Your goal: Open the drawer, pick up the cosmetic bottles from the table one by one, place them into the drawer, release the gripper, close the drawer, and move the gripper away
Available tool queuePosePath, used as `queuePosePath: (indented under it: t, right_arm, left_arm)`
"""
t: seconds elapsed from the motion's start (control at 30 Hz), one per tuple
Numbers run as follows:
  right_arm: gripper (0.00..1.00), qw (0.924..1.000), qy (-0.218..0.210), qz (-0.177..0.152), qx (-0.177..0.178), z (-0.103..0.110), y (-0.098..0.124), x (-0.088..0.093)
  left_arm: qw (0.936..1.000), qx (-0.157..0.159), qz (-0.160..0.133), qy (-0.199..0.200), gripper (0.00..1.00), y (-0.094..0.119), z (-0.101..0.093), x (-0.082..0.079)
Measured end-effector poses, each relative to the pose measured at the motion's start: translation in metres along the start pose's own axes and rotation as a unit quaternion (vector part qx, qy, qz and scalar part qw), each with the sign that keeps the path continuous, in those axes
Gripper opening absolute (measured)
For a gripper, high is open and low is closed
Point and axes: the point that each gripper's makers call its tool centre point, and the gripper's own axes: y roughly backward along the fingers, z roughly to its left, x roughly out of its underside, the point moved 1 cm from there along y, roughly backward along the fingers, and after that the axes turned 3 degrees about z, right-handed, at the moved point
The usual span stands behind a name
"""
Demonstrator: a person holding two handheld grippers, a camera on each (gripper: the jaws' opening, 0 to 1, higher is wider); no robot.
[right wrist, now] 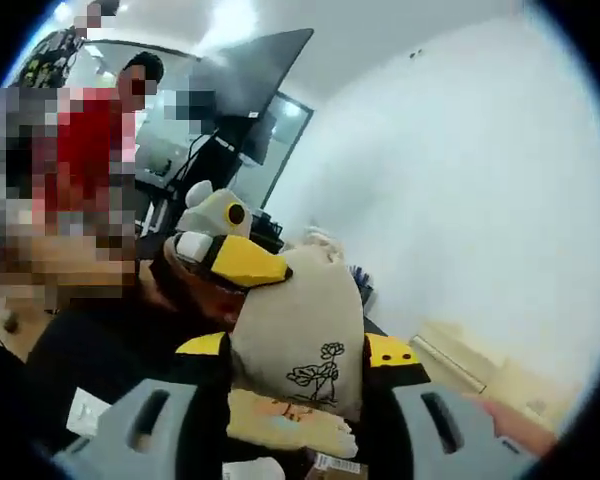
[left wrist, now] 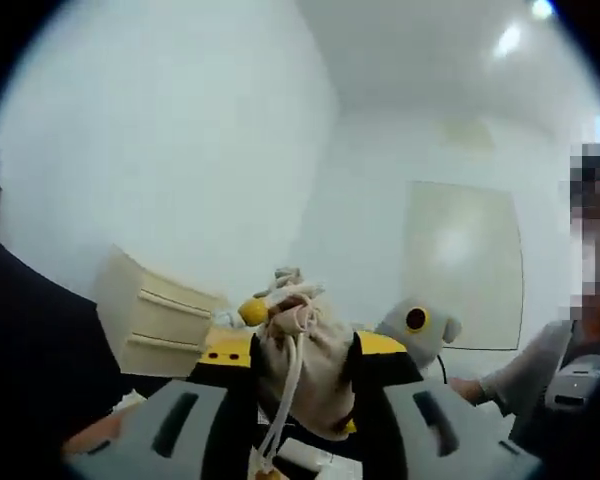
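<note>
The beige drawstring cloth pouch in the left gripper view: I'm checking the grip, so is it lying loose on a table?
No, the beige drawstring cloth pouch sits up between the two jaws of the left claw, its white cord hanging down.

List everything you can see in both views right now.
pouch: one, beige drawstring with a flower print and white cord, between the jaws in both gripper views
drawer unit: one, cream, against the white wall, left in the left gripper view
wall panel: one, pale, on the far wall
screen: one, dark, top of the right gripper view
person in red: one, at the left of the right gripper view
sleeve: one, grey, right edge of the left gripper view
left tongs: grey with yellow-and-black pads, closed on the pouch
right tongs: same colours, closed on the pouch
</note>
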Motion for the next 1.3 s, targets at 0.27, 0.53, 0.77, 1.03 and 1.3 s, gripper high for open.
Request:
queuePosePath:
  t: [0.27,0.53,0.77,1.03,1.3]
  right_arm:
    - [0.61,0.9994,-0.011,0.021,0.025,-0.004,-0.011,0.006]
    - [0.58,0.9947,0.021,0.055,0.084,-0.009,-0.019,0.006]
    - [0.60,0.9933,0.018,0.049,0.103,-0.010,-0.033,-0.001]
    - [0.47,0.9898,0.000,0.063,0.127,-0.016,-0.044,0.005]
    - [0.42,0.9905,-0.063,0.041,0.115,-0.004,-0.038,0.000]
  left_arm:
    - [0.9961,-0.073,0.001,-0.050,0.33,0.004,0.010,0.001]
    - [0.9891,-0.122,0.014,-0.081,0.33,0.005,0.018,0.006]
    - [0.9883,-0.129,0.012,-0.080,0.33,0.006,0.019,0.006]
    - [0.9900,-0.125,0.003,-0.066,0.33,0.008,0.029,-0.003]
    - [0.9956,-0.077,-0.036,-0.039,0.37,0.008,0.021,-0.017]
